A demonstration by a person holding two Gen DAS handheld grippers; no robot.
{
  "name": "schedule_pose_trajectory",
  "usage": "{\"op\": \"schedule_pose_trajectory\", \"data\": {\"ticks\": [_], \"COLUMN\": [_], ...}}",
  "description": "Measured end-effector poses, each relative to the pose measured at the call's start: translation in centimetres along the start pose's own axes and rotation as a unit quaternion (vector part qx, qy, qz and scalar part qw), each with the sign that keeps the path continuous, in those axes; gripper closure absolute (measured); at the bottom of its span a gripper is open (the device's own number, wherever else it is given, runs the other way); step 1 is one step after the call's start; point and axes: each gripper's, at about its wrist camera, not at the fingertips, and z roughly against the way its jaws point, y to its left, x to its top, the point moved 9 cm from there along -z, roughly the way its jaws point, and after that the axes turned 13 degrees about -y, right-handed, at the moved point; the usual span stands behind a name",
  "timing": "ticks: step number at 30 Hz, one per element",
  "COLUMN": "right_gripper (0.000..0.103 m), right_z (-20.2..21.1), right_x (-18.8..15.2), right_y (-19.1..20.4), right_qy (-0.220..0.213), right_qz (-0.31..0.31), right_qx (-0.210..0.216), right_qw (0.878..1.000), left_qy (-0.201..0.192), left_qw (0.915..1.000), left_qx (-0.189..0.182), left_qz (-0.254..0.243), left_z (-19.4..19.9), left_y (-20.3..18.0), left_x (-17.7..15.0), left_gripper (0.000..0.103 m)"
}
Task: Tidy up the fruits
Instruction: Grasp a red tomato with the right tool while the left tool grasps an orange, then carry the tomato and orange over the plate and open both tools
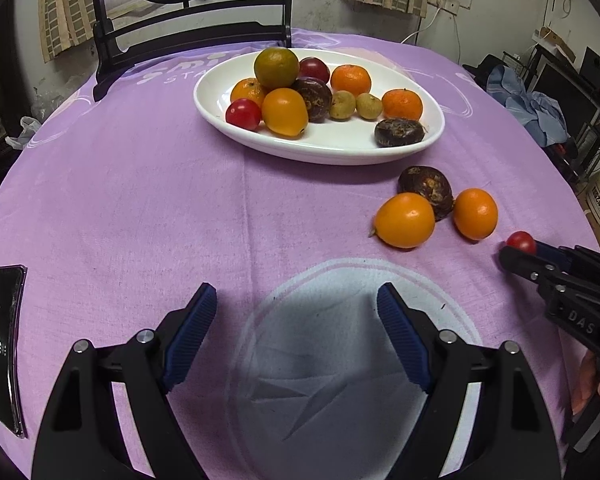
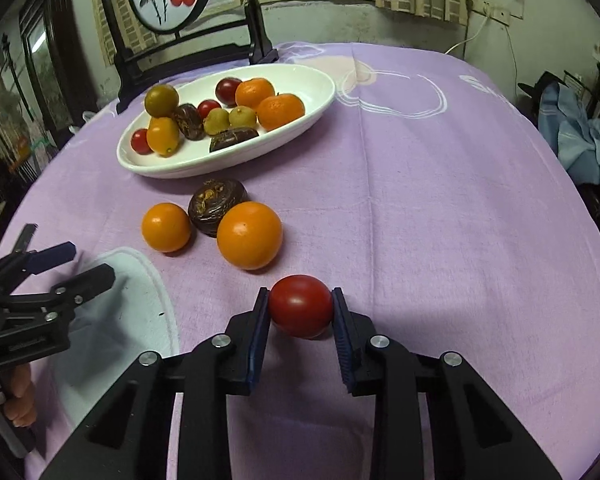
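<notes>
A small red tomato [image 2: 301, 311] is clamped between the blue pads of the right gripper [image 2: 301, 314]. The pads are pressed on both sides of it, and it is held low over the purple cloth [image 2: 440, 220] that covers the bench. In the left wrist view the same tomato [image 1: 520, 242] is seen at the tip of the right gripper [image 1: 518, 254], near the right edge.

The fingers [image 1: 191, 330] of the left gripper [image 1: 295, 334] are spread wide apart, and nothing is held between them. They are poised over a pale round print [image 1: 340, 360] on the cloth.

Just past the tomato, three fruits are left on the cloth: a big orange fruit [image 2: 249, 235], a smaller orange fruit [image 2: 166, 227] and a dark brown wrinkled fruit [image 2: 215, 205]. The brown one is set between the two orange ones and is touched by the big one.

Farther back, a white oval dish [image 2: 320, 98] is seen on the cloth. It is filled with oranges, red tomatoes, small yellow-green fruits, dark brown fruits and one green-orange fruit [image 1: 276, 67] stacked on top of the pile.

A dark chair [image 1: 187, 36] is seen behind the bench. A shiny dark phone [image 1: 4, 344] is seen lying at the left edge of the cloth.
</notes>
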Motion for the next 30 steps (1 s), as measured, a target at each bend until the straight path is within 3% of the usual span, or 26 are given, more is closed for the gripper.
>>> {"op": "schedule_pose_trajectory", "data": {"ticks": [8,16,23,27,30], "right_gripper": [0.072,0.072,0.072,0.072,0.072], "right_z": [1.6,2.1,2.1,1.9,1.9], "right_x": [-0.1,0.1,0.0,-0.2,-0.2], "right_y": [1.3,0.6,0.8,0.8,0.9], "right_qy": [-0.015,-0.012,-0.011,-0.007,-0.007], "right_qz": [0.004,-0.016,-0.01,-0.007,-0.006], "right_qx": [0.034,0.042,0.045,0.044,0.044], "right_qw": [0.999,0.999,0.999,0.999,0.999], "left_qy": [0.0,0.015,0.018,0.012,0.006], "left_qw": [0.999,0.9968,0.9962,0.9961,0.9961], "left_qx": [0.013,0.02,-0.005,-0.019,-0.031], "left_qz": [-0.043,-0.076,-0.085,-0.085,-0.083], "left_z": [-0.4,-2.9,-4.0,-4.3,-4.2], "left_y": [-2.0,-4.8,-6.5,-6.8,-6.9], "left_x": [0.6,1.6,2.5,2.7,2.8], "left_gripper": [0.023,0.023,0.051,0.056,0.067]}}
